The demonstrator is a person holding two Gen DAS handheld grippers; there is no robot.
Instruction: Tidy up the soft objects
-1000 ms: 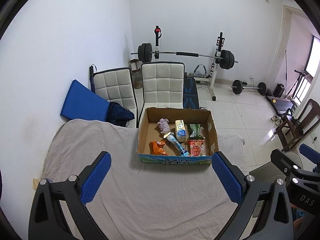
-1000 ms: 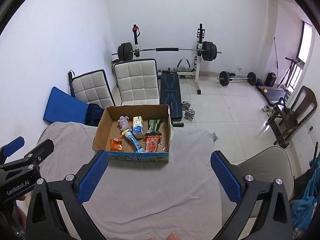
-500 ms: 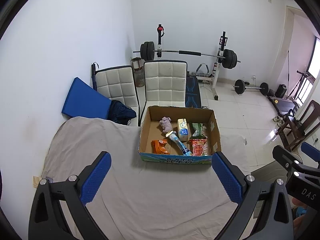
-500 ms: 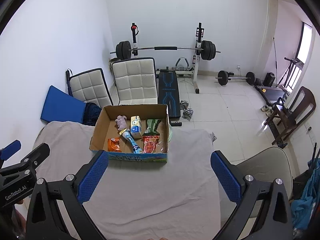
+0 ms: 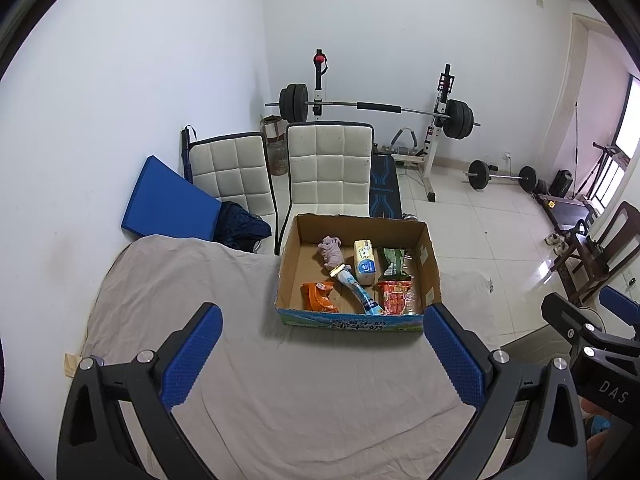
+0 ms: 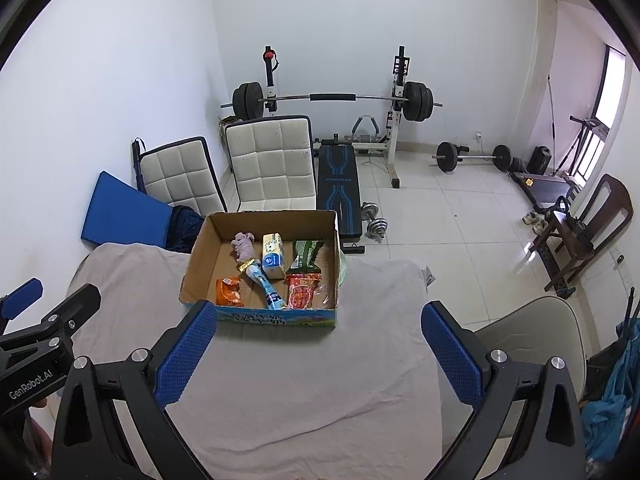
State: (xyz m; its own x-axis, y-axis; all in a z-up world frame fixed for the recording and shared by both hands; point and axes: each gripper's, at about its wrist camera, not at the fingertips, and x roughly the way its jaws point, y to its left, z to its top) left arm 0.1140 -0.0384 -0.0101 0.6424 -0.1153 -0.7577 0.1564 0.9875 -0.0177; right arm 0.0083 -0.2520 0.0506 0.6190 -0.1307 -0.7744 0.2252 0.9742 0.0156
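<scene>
An open cardboard box (image 5: 433, 276) (image 6: 198, 258) stands at the far edge of a table draped in grey cloth (image 5: 192, 292) (image 6: 376, 312). Inside lie a pale purple soft toy (image 5: 331, 251) (image 6: 243, 245), a yellow tissue pack (image 5: 365, 267) (image 6: 273, 256), a green packet (image 5: 393, 261) (image 6: 305, 255), a red packet (image 5: 396, 298) (image 6: 301, 290), an orange packet (image 5: 318, 296) (image 6: 229, 291) and a light blue tube (image 5: 357, 293) (image 6: 265, 283). My left gripper (image 5: 322, 356) and right gripper (image 6: 316, 354) are both open and empty, held above the cloth short of the box.
Two white padded chairs (image 5: 328, 168) (image 6: 272, 162) and a blue mat (image 5: 166, 204) stand behind the table by the wall. A barbell rack (image 5: 380, 108) and bench (image 6: 338, 184) stand beyond. A beige chair (image 6: 532, 332) is at the table's right.
Both grippers have drawn back and up a little from the box, which looks slightly smaller and lower in view. Both stay open. Nothing in the box has moved.
</scene>
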